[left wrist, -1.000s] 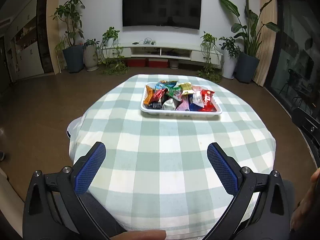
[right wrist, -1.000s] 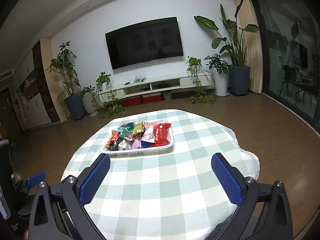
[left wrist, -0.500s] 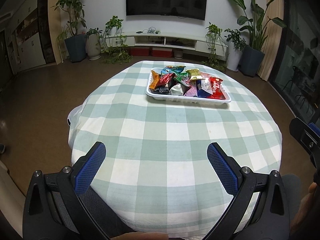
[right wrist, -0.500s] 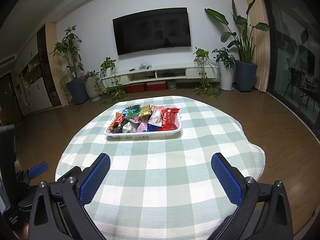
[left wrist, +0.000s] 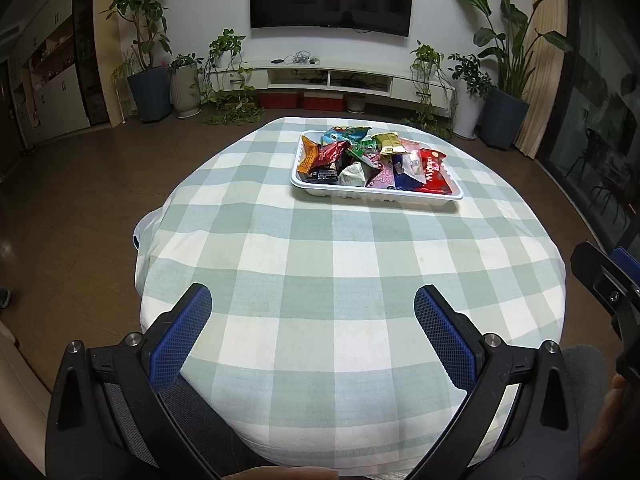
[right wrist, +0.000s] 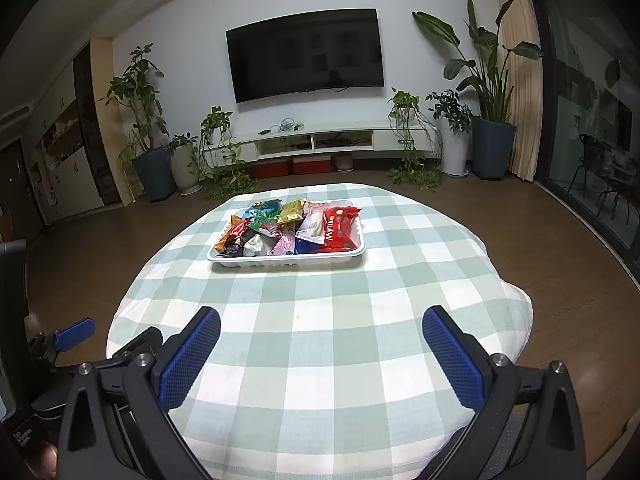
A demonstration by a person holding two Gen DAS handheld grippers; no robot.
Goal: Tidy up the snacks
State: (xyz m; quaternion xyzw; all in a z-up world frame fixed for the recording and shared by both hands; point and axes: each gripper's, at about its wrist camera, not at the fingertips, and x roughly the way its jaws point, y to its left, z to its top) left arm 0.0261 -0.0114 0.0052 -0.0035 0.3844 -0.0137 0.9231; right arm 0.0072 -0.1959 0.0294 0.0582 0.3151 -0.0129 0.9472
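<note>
Two views, taken in turn:

Left wrist view, my left claw: spread wide, nothing between its blue pads, held over the near edge of the bench.
Left wrist view, tray: white, shallow, well ahead of this claw and a little to its right, on the far part of the checked cloth.
Left wrist view, snacks: all heaped inside the tray, overlapping; none lies loose on the cloth that I can see.
Left wrist view, my right claw: only part of it shows, at the right edge.

Right wrist view, right claw: also wide apart and holding nothing, over the near side of the bench.
Right wrist view, tray: well ahead and slightly left of this claw.
Right wrist view, red packet: the largest, at the tray's right end; gold packet toward the back; orange packet at the left end.

Step in hand: I judge this fits either packets gathered and both claws drawn back, or a jumbled heap awaiting sorting; the pictures do not settle which.
Next move: any pick would call for a long reach forward and a pinch on a single crinkly wrapper edge.
</note>
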